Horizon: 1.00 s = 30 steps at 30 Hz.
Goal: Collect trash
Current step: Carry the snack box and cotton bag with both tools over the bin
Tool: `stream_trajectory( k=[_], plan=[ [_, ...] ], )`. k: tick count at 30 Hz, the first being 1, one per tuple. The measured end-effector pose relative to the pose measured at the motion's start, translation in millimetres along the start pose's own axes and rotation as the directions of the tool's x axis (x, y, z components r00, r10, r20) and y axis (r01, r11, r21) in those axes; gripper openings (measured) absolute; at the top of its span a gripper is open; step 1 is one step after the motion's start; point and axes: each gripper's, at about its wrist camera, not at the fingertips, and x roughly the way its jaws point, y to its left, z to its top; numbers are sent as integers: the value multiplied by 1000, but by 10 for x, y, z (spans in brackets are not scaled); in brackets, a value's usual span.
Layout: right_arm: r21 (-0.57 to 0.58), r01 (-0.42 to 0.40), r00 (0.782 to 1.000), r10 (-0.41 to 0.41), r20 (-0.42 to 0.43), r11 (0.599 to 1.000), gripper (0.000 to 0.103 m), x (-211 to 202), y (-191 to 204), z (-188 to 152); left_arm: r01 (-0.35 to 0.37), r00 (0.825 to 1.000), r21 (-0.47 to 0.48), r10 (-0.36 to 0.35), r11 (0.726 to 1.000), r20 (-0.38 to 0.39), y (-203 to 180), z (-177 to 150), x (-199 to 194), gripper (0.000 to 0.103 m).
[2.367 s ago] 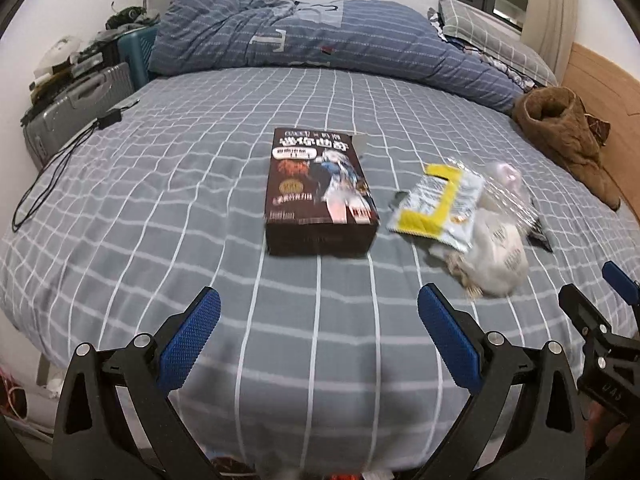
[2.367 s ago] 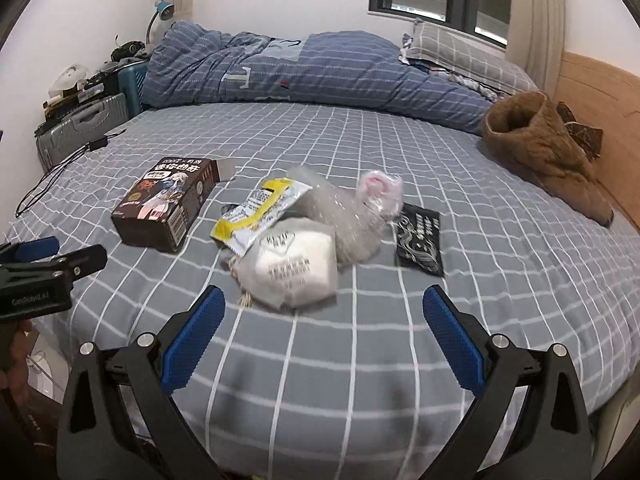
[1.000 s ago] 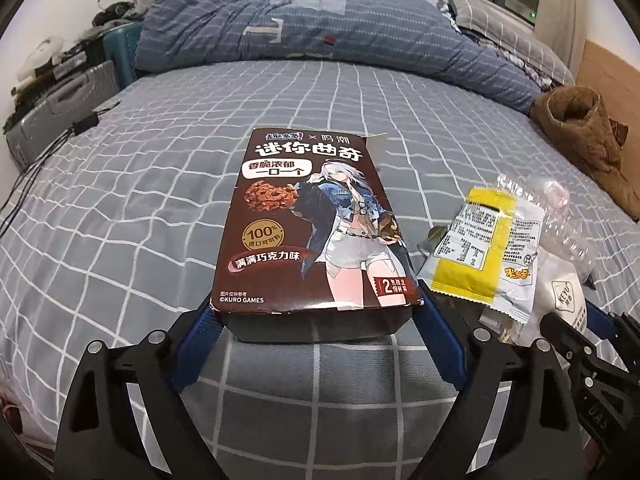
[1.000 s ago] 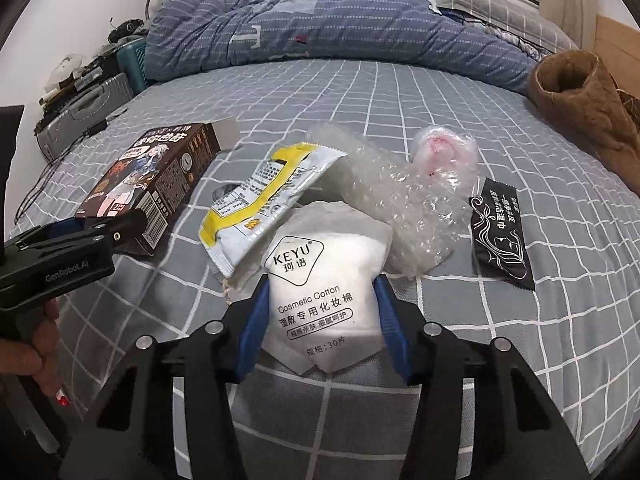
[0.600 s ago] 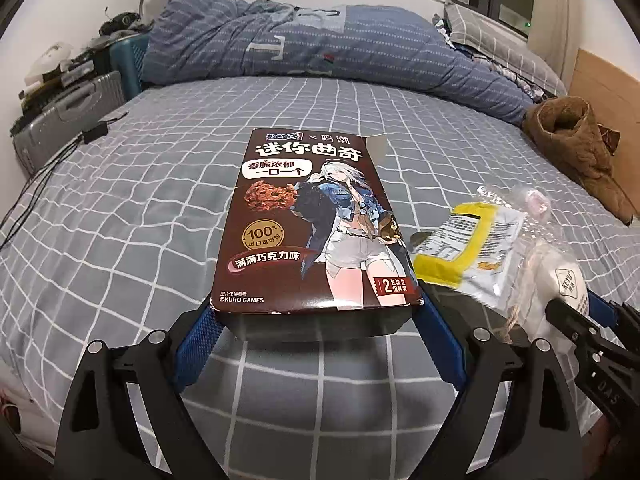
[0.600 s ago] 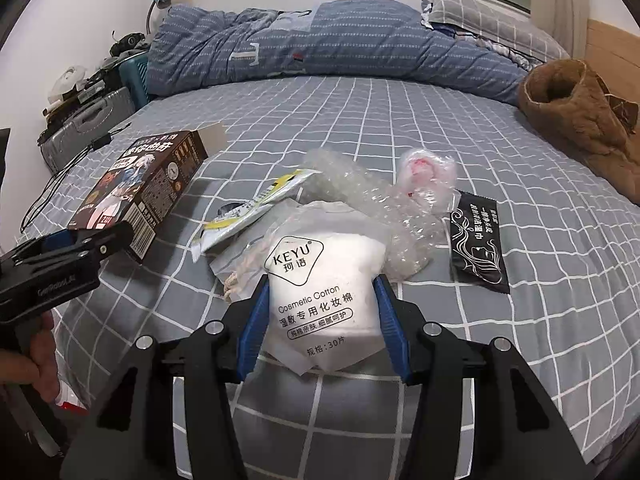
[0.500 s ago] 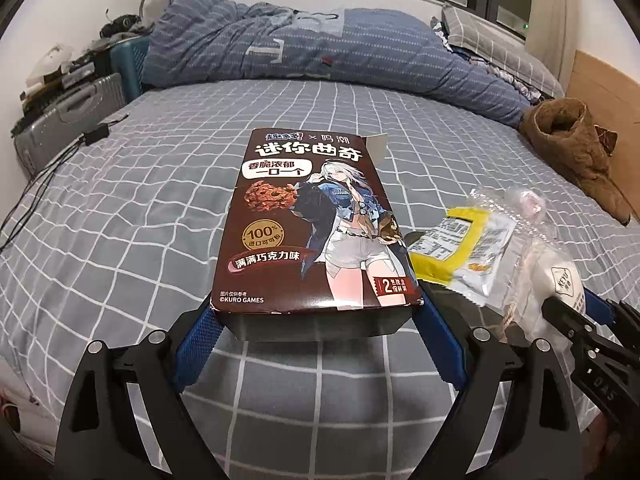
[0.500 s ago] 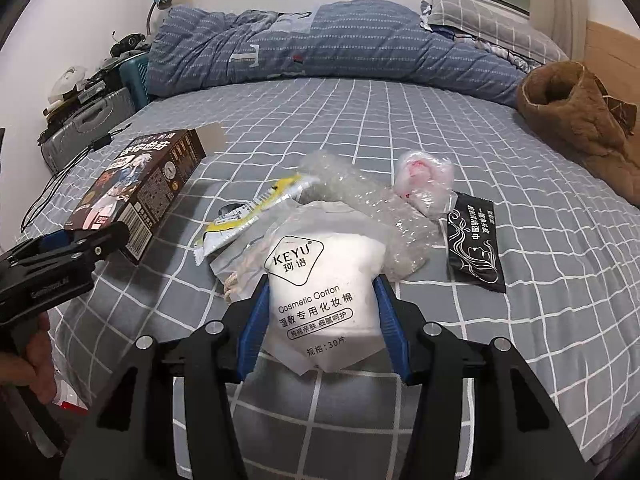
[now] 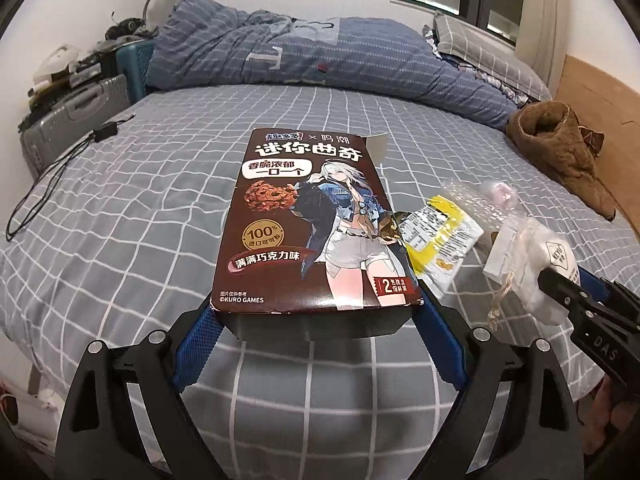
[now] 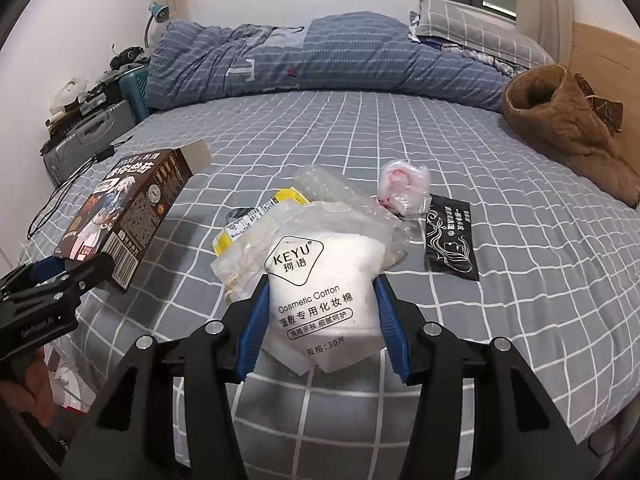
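Gripping cookie box point(image 9: 316, 224), left tongs point(image 9: 318, 344), cotton-pad bag point(image 10: 324, 284), right tongs point(image 10: 322, 330)

A bed point(image 10: 500, 280) in a grey checked sheet – on it a yellow wrapper point(image 10: 256, 216), bubble wrap point(image 10: 320, 184), a black sachet point(image 10: 452, 236), a brown coat point(image 10: 568, 124), a blue duvet point(image 10: 320, 56).

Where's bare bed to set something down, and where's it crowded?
Free: the checked sheet between the charger cable and the cookie box, and the stretch between the rolled duvet and the trash. Crowded: the cluster of yellow wrapper, bubble wrap and black sachet; the brown coat takes the right edge.
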Motion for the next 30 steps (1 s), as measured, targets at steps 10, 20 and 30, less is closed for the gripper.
stream_trajectory(
  k=[10, 20, 30],
  plan=[
    [-14, 21, 999, -21, 29, 1000, 49, -410, 9, -133, 30, 1000, 1, -30, 1000, 1, -84, -172, -303, 88],
    [3, 20, 999, -20, 32, 1000, 49, -711, -30, -291, 56, 998, 13, -56, 998, 5, -242, -328, -583, 88],
    [8, 19, 999, -20, 40, 1000, 49, -1010, -37, -434, 78, 997, 19, -78, 997, -1, -303, -527, -854, 88]
  ],
)
